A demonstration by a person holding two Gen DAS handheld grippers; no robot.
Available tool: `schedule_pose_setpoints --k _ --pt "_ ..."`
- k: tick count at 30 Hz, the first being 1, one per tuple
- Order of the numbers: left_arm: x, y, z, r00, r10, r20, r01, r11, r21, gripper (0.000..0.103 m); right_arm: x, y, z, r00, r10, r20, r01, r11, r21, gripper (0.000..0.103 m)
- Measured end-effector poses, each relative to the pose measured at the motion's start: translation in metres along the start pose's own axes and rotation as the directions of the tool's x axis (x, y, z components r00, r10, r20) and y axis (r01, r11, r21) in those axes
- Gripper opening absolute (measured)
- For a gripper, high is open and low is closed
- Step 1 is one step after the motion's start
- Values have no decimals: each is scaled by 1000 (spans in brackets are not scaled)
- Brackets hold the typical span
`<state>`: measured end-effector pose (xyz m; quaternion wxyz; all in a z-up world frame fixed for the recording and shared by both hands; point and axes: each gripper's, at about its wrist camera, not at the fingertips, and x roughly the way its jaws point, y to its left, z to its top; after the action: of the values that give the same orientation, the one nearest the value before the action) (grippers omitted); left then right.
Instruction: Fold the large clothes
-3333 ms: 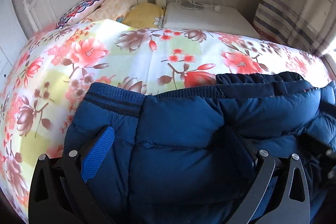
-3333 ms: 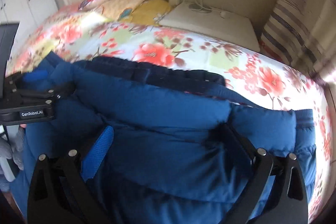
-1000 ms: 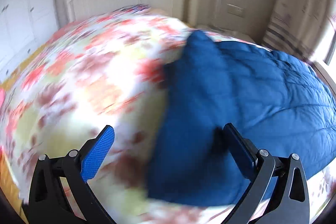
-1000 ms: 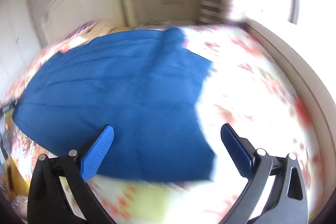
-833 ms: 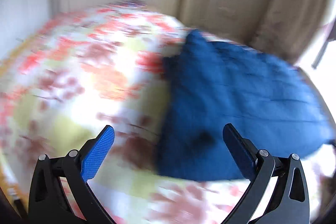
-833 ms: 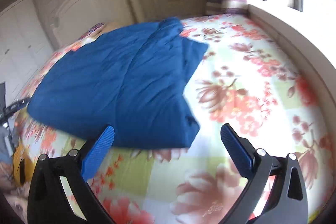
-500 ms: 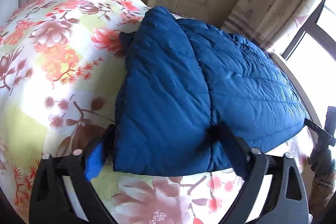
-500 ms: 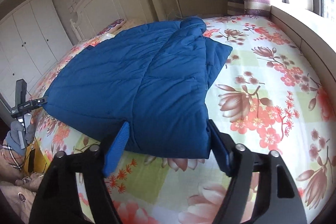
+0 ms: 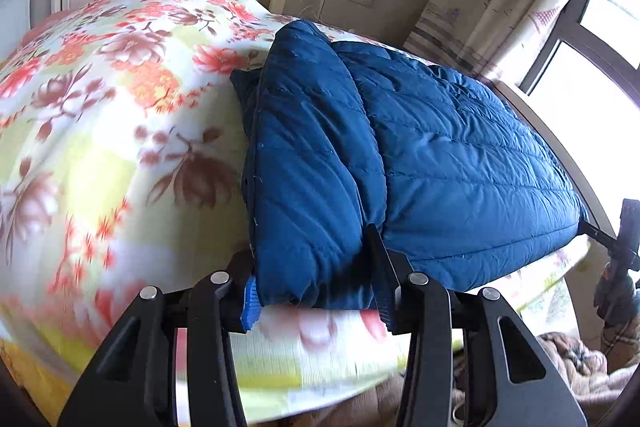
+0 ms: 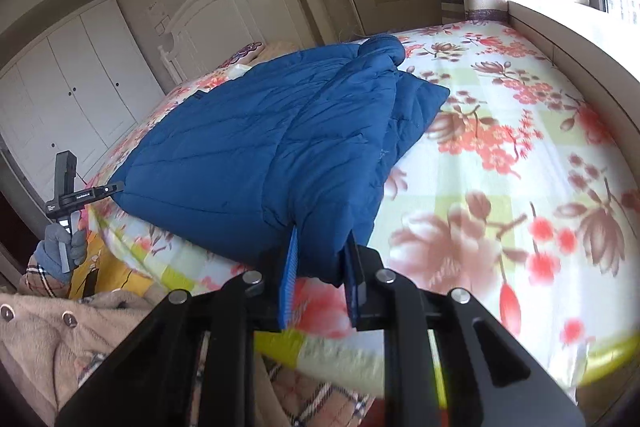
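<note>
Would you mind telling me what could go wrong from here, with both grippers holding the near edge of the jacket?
The left gripper and right gripper each pinch only the near corners of the puffy blue jacket. The slick padding may slip out when lifted. The bulky middle is unsupported, so it could sag and undo the fold. The corners lie at the bed's edge, so a dropped corner might slide off the floral bedspread.

Both cameras sit low at the bed's near edge, very close, looking up toward the headboard at 12 o'clock. Both see the blue coat, from opposite corners.
</note>
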<state>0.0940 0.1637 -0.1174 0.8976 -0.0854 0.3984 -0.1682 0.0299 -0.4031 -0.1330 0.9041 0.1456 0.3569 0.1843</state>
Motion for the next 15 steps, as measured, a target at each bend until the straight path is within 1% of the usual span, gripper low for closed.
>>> schedule_pose_setpoints --k 1,2,3,4,5,6,7,8,9,10,12,15 --pt "-5 0 -5 1000 0 -2 0 1000 4 43 -8 0 -8 1000 0 7 0 1000 5 20" --pt "-9 0 -8 1000 0 -4 0 1000 7 44 -17 1 -16 1000 -16 22 16 1000 12 27" --pt "-12 1 -10 1000 10 0 -10 1000 5 51 -24 0 -22 999 -25 38 24 999 24 50" --pt "-17 2 -12 999 34 15 -34 999 -3 58 -36 -3 -32 998 -10 69 5 998 67 68" --pt "-21 0 -12 998 53 34 -53 999 -6 60 -44 -5 -40 995 10 99 -21 993 116 89" --pt "-29 -2 -11 995 70 69 -70 998 -6 70 -49 -6 -47 992 40 120 -59 986 157 89" --pt "-41 -4 -9 989 84 123 -83 996 -7 86 -50 -5 -55 989 75 130 -99 977 190 89" --pt "-49 -6 -9 982 95 164 -95 995 -6 93 -48 -2 -60 988 85 127 -110 974 200 89" --pt "-60 -10 -6 968 119 223 -123 992 3 96 -41 5 -65 989 86 118 -109 974 201 88" --pt "-64 -15 -3 960 131 246 -140 990 20 96 -36 7 -66 988 99 115 -121 972 204 88" --pt "-64 -25 6 957 146 252 -164 985 48 96 -21 10 -64 985 120 121 -145 963 226 85" --pt "-58 -38 14 947 190 258 -215 974 72 96 -5 11 -57 982 130 140 -165 946 278 85"
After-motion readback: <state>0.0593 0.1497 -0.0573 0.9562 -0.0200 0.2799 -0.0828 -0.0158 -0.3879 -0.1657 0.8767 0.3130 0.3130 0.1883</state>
